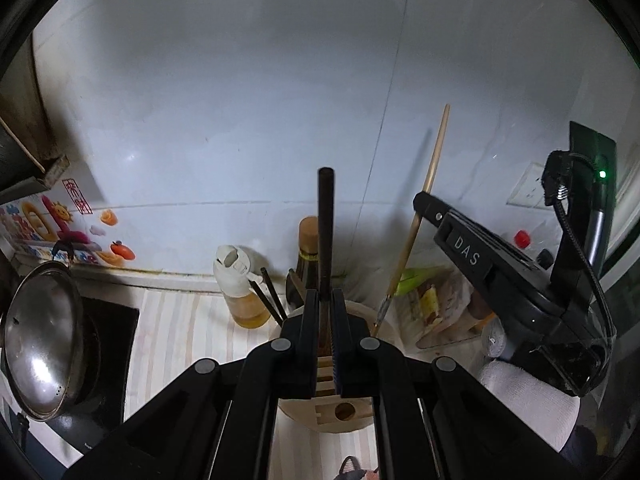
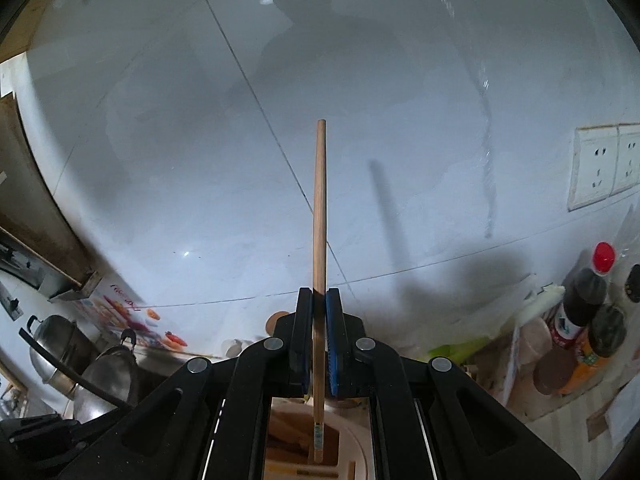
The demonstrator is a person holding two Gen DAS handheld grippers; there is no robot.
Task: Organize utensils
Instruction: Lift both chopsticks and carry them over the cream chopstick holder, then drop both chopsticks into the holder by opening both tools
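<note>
Dark chopstick [image 1: 326,240] upright, pale wooden chopstick [image 2: 319,240] slender, tapered

The left tongs [image 1: 326,300] hide the dark chopstick's [image 1: 325,220] lower end and most of the wooden holder [image 1: 340,412].

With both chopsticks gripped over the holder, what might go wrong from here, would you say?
1. The right gripper pinches the light wooden chopstick low down, so it may pivot and miss the round wooden utensil holder.
2. The left gripper with its dark chopstick works close by; the two may collide.
3. The plastic oil bottle beside the holder could be knocked.
</note>
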